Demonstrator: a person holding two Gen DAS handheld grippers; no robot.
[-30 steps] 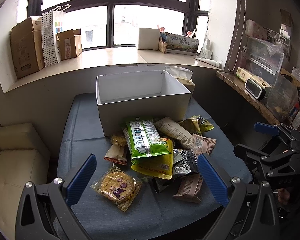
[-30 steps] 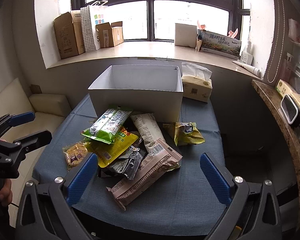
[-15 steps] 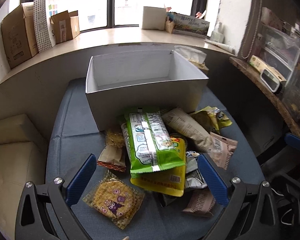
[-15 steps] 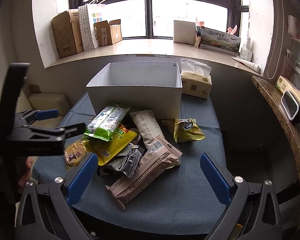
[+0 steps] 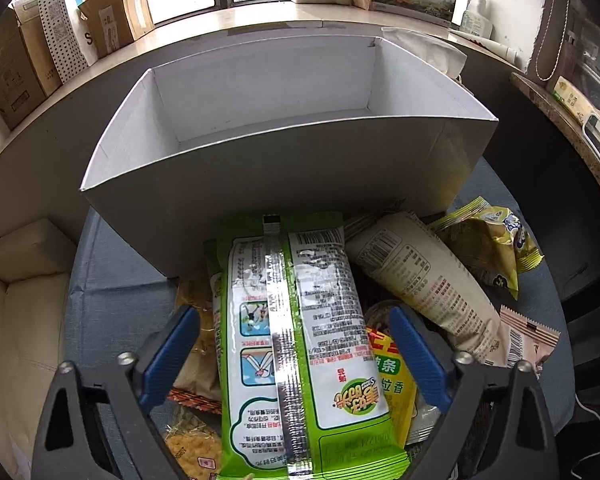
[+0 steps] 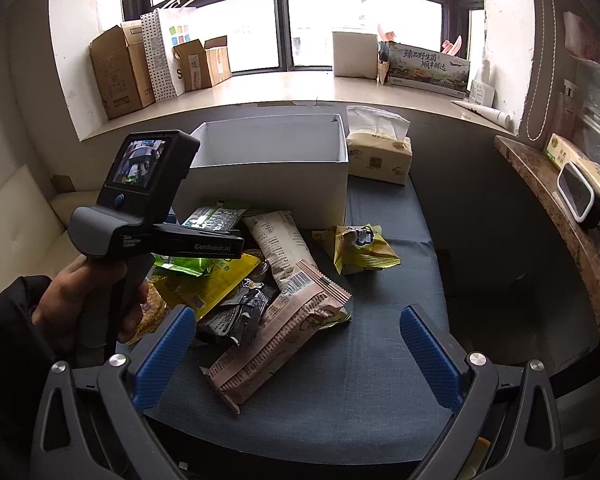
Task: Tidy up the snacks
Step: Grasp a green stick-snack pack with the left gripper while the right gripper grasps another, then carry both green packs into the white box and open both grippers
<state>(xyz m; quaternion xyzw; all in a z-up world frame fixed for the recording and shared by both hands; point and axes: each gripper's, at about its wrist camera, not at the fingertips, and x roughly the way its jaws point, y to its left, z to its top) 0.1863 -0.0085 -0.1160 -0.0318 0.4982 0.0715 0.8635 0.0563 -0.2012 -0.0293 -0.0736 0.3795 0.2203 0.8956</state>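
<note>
Two blue-padded fingers of the left gripper (image 5: 294,354) stand wide apart on either side of the green snack packet (image 5: 300,344); whether either pad touches the packet cannot be told from the left wrist view. The packet lies seam-up on top of the snack pile, its far end near the front wall of the white box (image 5: 284,176). A yellow packet (image 5: 392,376) lies under it on the right, and a beige packet (image 5: 424,284) lies just beside it, angled toward the box. A crumpled yellow bag (image 5: 488,244) sits further right on the blue cloth (image 5: 116,276).

The right gripper (image 6: 296,350) is also spread wide and holds nothing, hovering above the cloth near a pink-brown packet (image 6: 276,332). A black packet (image 6: 236,312) lies just left of that one. A tissue pack (image 6: 380,152) stands beside the box on its right.
</note>
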